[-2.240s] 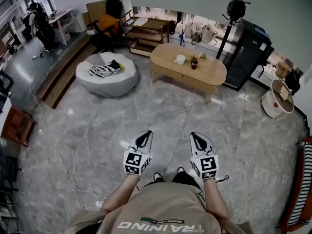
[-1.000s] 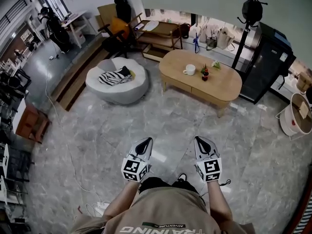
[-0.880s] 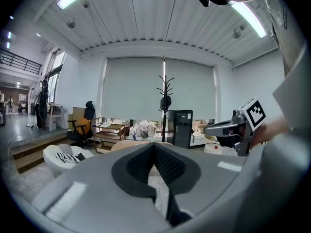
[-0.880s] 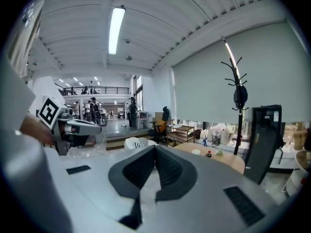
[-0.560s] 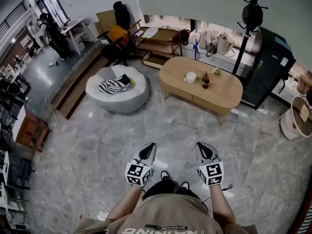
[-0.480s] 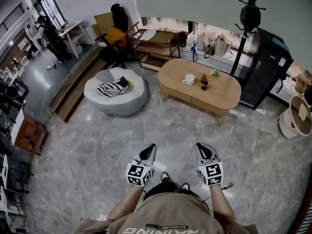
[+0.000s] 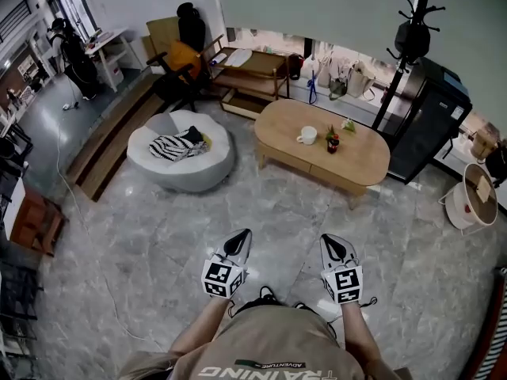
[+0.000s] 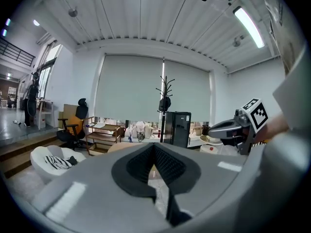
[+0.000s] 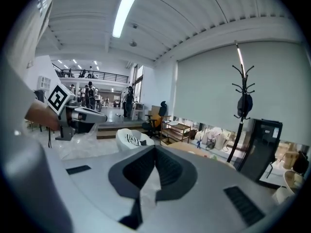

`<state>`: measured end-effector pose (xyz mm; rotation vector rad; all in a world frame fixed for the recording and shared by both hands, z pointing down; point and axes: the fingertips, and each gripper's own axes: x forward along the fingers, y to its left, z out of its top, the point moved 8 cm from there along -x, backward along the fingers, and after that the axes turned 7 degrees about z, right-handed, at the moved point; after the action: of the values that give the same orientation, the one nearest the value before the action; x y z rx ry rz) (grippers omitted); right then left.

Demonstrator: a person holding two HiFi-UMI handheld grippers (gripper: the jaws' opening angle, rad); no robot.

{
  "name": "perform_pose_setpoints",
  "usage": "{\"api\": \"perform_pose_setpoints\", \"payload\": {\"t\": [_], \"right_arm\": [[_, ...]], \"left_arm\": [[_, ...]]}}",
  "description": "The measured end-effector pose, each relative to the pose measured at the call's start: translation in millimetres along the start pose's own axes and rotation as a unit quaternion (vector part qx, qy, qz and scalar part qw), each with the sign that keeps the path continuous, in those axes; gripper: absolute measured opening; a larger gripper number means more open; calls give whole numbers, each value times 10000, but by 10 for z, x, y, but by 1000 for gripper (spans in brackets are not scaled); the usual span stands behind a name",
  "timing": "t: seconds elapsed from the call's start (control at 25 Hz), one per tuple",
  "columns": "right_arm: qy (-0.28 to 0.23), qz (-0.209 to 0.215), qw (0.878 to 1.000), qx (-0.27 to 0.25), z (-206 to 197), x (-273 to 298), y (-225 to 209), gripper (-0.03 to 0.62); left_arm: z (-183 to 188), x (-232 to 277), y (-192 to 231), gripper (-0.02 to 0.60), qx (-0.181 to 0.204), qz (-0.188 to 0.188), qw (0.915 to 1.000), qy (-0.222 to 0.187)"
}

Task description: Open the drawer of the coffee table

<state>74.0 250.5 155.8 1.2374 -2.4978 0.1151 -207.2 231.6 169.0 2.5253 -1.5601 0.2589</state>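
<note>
Approach phase: the person has walked on across the marble floor [image 7: 261, 204], so the coffee table [image 7: 360, 158] lies somewhat nearer in the head view than two seconds ago, yet it is still well apart from both tools, its drawer front [image 7: 337, 172] apparently flush on the side facing them. The left gripper [image 7: 238, 242] and right gripper [image 7: 333, 247] are carried side by side ahead of the waist, each with jaws pressed together on nothing. By this reading the opening has not begun: the walk must finish, and one pair of jaws must spread, before any pull
</note>
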Motion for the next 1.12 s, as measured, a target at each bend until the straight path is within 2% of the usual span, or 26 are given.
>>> {"api": "perform_pose_setpoints", "payload": {"t": [0.12, 0.32, 0.52, 0.72, 0.92, 1.12], "right_arm": [[77, -45, 9999, 83, 8, 117, 87, 5], [226, -63, 9997, -87, 50, 247, 199, 5], [-79, -201, 9998, 36, 176, 324, 106, 5], [-218, -121, 9997, 38, 282, 461, 26, 5], [-219, -18, 9997, 108, 212, 608, -195, 5], [-314, 60, 9994, 151, 247, 779, -551, 5]], "left_arm": [[-30, 77, 151, 6, -44, -107, 9999, 31], [-109, 187, 309, 6, -237, -246, 9994, 68], [-85, 254, 336, 6, -202, -289, 9994, 23], [-40, 362, 314, 6, -174, -367, 9992, 52], [-71, 508, 315, 6, -238, -263, 9992, 180], [91, 738, 369, 6, -142, -67, 9996, 216]]}}
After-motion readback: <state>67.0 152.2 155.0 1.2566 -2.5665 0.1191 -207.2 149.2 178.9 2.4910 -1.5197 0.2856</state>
